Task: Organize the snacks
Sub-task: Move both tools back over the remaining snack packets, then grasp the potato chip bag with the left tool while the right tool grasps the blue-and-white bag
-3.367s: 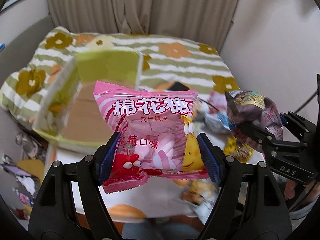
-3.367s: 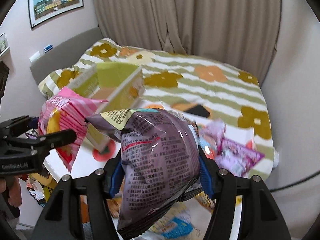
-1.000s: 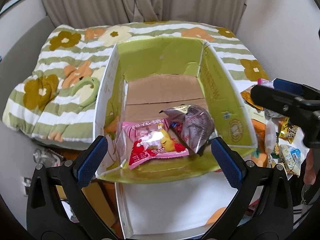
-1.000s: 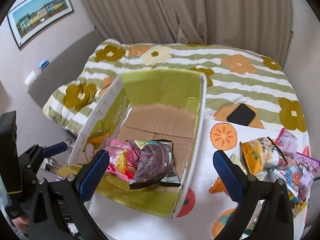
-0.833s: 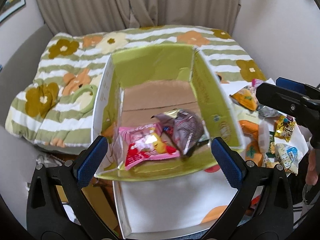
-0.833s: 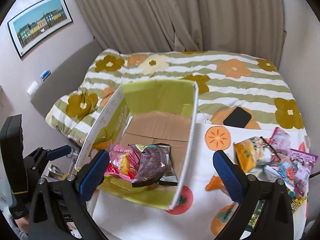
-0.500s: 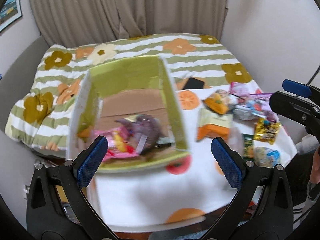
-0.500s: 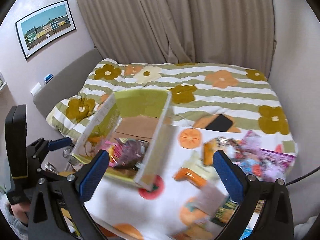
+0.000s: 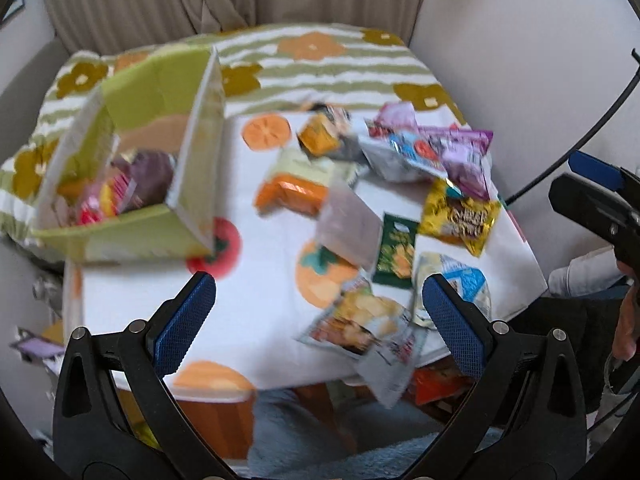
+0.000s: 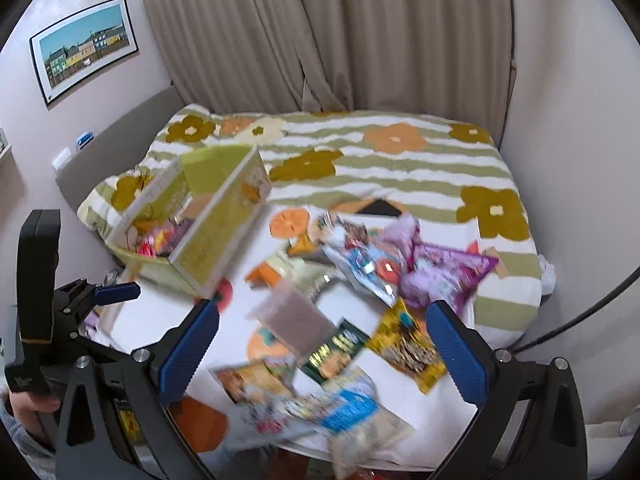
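The loose snack packets (image 9: 400,208) lie scattered on the right part of the white tabletop (image 9: 260,320), and a green box (image 9: 132,168) with two packets inside stands at its left. Both the left gripper (image 9: 318,312) and the right gripper (image 10: 320,340) hover above, fingers spread and holding nothing.

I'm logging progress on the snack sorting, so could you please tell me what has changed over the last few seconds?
The left gripper let go of the pink marshmallow bag and the right gripper the purple bag; both bags now lie in the green box. Both grippers are open and empty and have swung from the box toward the snack pile. The box and the pile stayed on the table.
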Motion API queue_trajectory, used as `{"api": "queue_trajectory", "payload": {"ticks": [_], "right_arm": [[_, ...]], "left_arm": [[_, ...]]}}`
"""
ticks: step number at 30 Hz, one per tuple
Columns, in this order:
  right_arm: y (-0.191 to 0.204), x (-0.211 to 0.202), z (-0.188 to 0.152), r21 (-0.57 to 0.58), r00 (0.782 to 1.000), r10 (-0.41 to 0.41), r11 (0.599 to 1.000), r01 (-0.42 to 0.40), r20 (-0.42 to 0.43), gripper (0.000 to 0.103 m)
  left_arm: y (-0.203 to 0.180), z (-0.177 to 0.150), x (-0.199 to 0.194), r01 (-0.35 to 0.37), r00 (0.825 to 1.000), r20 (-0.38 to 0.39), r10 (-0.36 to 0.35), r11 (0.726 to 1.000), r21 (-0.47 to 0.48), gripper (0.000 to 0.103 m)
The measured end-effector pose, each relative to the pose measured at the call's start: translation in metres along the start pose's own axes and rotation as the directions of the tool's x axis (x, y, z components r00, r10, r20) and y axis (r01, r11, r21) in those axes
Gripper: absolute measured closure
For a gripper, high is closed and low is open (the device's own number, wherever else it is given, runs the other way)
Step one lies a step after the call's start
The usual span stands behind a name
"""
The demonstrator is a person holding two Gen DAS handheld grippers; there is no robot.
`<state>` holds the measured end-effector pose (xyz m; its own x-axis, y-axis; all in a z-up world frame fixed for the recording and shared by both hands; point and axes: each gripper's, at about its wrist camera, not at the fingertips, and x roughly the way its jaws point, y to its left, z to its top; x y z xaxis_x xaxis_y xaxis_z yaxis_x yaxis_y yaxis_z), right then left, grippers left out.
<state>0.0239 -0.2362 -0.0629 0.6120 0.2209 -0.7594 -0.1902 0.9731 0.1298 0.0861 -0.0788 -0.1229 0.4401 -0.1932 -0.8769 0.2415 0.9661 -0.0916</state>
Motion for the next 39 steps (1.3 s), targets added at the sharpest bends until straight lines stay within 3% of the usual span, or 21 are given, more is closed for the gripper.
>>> {"api": "queue_trajectory", "payload": {"ticks": [8, 13, 26, 28, 30, 32, 39], "right_arm": [[-0.039, 0.031, -0.051, -0.002, 0.992, 0.069, 0.998, -0.069, -0.104, 0.0], [-0.048, 0.054, -0.08, -0.008, 0.972, 0.154, 0.987, -0.158, -0.179, 0.0], [-0.037, 0.104, -0.115, -0.135, 0.935, 0.165, 0.967, -0.216, -0.313, 0.0], [-0.036, 0.111, -0.116, -0.138, 0.931, 0.172, 0.964, -0.226, -0.323, 0.0], [-0.035, 0.117, -0.117, -0.147, 0.927, 0.17, 0.962, -0.229, -0.334, 0.0], [-0.034, 0.121, -0.117, -0.161, 0.926, 0.169, 0.959, -0.234, -0.338, 0.0], [-0.03, 0.134, -0.122, -0.181, 0.917, 0.178, 0.95, -0.255, -0.356, 0.0]], "left_arm": [[-0.017, -0.032, 0.044, -0.002, 0.995, -0.102, -0.004, 0.999, -0.055, 0.001], [-0.018, -0.046, 0.067, 0.011, 0.988, -0.151, -0.023, 0.997, -0.081, 0.001], [-0.011, -0.066, 0.125, 0.089, 0.965, -0.227, -0.13, 0.979, -0.181, 0.002], [-0.01, -0.067, 0.132, 0.108, 0.961, -0.23, -0.153, 0.975, -0.195, 0.006], [-0.009, -0.068, 0.136, 0.138, 0.957, -0.224, -0.186, 0.967, -0.213, 0.02], [-0.009, -0.068, 0.14, 0.163, 0.953, -0.216, -0.213, 0.96, -0.227, 0.025], [-0.011, -0.073, 0.143, 0.177, 0.954, -0.202, -0.223, 0.958, -0.224, 0.034]]}}
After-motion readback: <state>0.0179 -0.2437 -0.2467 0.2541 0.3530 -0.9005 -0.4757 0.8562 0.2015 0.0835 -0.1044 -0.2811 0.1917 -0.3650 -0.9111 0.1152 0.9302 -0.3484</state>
